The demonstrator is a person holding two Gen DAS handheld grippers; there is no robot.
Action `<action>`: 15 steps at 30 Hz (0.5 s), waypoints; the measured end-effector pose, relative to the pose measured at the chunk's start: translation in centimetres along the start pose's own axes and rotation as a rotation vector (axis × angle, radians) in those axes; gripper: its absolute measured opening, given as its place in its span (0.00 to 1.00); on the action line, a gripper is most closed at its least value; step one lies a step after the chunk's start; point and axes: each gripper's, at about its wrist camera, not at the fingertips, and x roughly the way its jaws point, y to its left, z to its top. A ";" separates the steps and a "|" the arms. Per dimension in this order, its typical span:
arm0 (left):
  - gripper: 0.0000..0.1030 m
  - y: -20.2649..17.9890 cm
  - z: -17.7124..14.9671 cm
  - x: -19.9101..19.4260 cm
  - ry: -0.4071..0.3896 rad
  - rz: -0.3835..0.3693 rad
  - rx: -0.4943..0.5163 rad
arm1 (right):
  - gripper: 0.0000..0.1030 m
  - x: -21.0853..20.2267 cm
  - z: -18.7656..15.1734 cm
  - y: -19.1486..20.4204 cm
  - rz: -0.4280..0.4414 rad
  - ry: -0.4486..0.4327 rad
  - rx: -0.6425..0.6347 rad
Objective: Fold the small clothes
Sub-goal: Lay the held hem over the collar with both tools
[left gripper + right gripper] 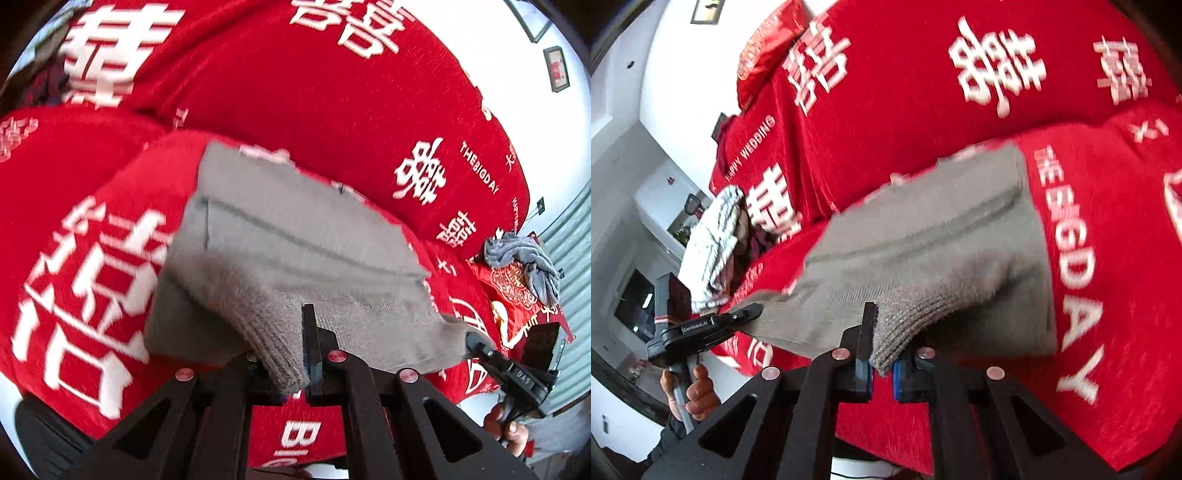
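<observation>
Grey knit garment (295,251) hangs over the red bedspread (332,96), its near ribbed edge clamped by left gripper (295,369) and right gripper (881,354) fingers; other clothes (713,240) lie at the bed's edge.

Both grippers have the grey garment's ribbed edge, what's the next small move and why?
Probably carry that ribbed edge forward over the far edge to fold it in half. The left gripper and right gripper are each shut on a corner of the grey garment, whose near part is raised while its far part lies on the red cover.
</observation>
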 end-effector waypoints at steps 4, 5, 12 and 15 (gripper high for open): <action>0.06 -1.4 1.8 -0.7 -0.034 0.023 0.044 | 0.07 -1.1 2.6 1.3 -0.017 -0.057 -0.026; 0.06 -1.9 2.2 -0.8 -0.043 0.032 0.056 | 0.07 -1.1 3.1 1.7 -0.023 -0.065 -0.033; 0.06 -2.7 3.9 -0.8 -0.058 0.074 0.072 | 0.07 -1.4 5.5 3.3 -0.066 -0.097 -0.060; 0.06 -3.0 4.3 -0.3 -0.061 0.111 0.088 | 0.06 -1.0 6.2 3.5 -0.091 -0.087 -0.063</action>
